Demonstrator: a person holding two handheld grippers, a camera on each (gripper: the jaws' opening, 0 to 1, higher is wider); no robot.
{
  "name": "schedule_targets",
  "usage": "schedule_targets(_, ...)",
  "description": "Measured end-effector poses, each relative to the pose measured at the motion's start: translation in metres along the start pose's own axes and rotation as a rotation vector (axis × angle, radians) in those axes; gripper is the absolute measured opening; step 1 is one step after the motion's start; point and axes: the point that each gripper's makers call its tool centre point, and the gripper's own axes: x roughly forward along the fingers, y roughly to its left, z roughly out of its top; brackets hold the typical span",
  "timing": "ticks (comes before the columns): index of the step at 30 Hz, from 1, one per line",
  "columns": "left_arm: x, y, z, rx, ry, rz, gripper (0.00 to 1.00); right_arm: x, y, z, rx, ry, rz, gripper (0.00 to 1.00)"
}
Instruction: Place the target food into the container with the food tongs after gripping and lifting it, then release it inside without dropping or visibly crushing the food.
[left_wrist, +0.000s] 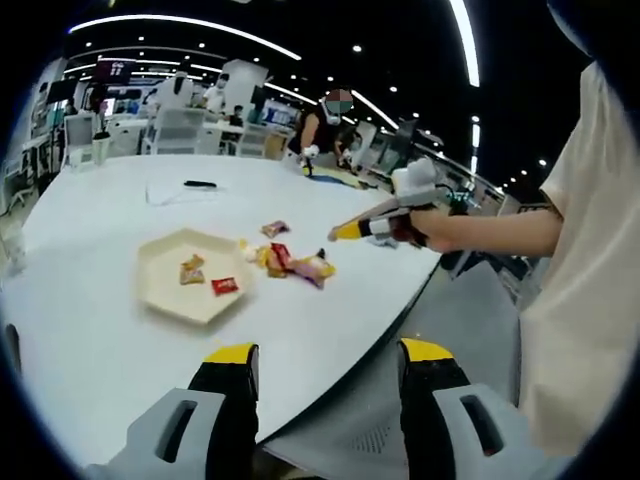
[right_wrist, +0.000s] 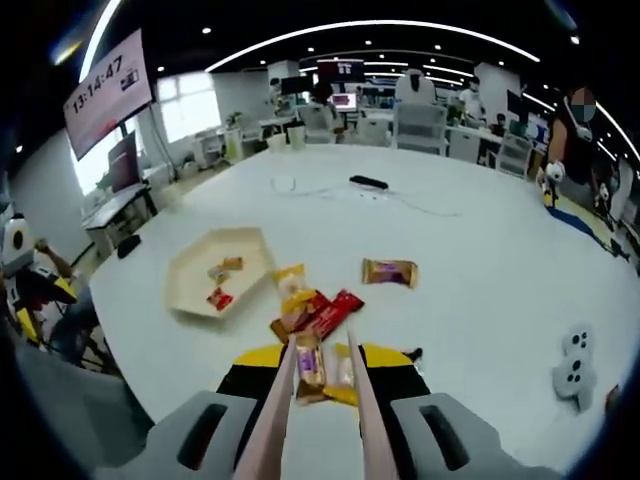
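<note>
A cream hexagonal tray (left_wrist: 160, 262) (right_wrist: 195, 262) lies on the white table with two small snack packets (left_wrist: 208, 277) (right_wrist: 220, 283) inside. Just to its right is a loose pile of wrapped snacks (left_wrist: 292, 262) (right_wrist: 312, 310). My right gripper (right_wrist: 325, 358) is shut on pink food tongs (right_wrist: 282, 405), whose two arms reach forward on either side of the packets at the near end of the pile. In the left gripper view the right gripper (left_wrist: 347, 231) comes in from the right, held by a hand, close above the pile. My left gripper (left_wrist: 330, 352) hangs open over the table's near edge.
One brown packet (right_wrist: 390, 272) (left_wrist: 274, 228) lies apart beyond the pile. A black remote (right_wrist: 368, 182) (left_wrist: 200, 184) and a cable lie farther back. A white controller (right_wrist: 575, 365) rests at the right. A person in a pale shirt (left_wrist: 575, 300) stands by the table edge.
</note>
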Motion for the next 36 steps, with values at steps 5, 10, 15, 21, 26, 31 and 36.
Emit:
schedule_targets(5,-0.001,0.000,-0.001,-0.002,0.001,0.000,0.55,0.000,-0.001,-0.005,0.006,0.009,-0.002,0.27)
schedule_targets(10,-0.001,0.000,-0.003,-0.011,0.004,0.002,0.55,0.001,0.000,-0.009,0.013,0.015,-0.001,0.27)
schedule_targets(15,-0.001,0.001,-0.006,-0.017,0.011,0.003,0.56,0.007,0.000,-0.013,0.014,0.027,0.004,0.27)
schedule_targets(21,0.001,0.003,-0.008,-0.032,0.015,0.012,0.56,0.013,0.000,-0.020,0.021,0.045,0.007,0.27)
schedule_targets(26,0.005,0.003,-0.010,-0.036,0.031,0.001,0.56,0.017,-0.005,-0.024,0.033,0.056,-0.001,0.27)
schedule_targets(31,0.009,0.005,-0.010,-0.037,0.043,-0.005,0.56,0.021,-0.011,-0.025,0.038,0.062,-0.008,0.27)
schedule_targets(36,0.012,0.005,-0.009,-0.037,0.055,-0.013,0.56,0.026,-0.014,-0.027,0.042,0.070,-0.012,0.27)
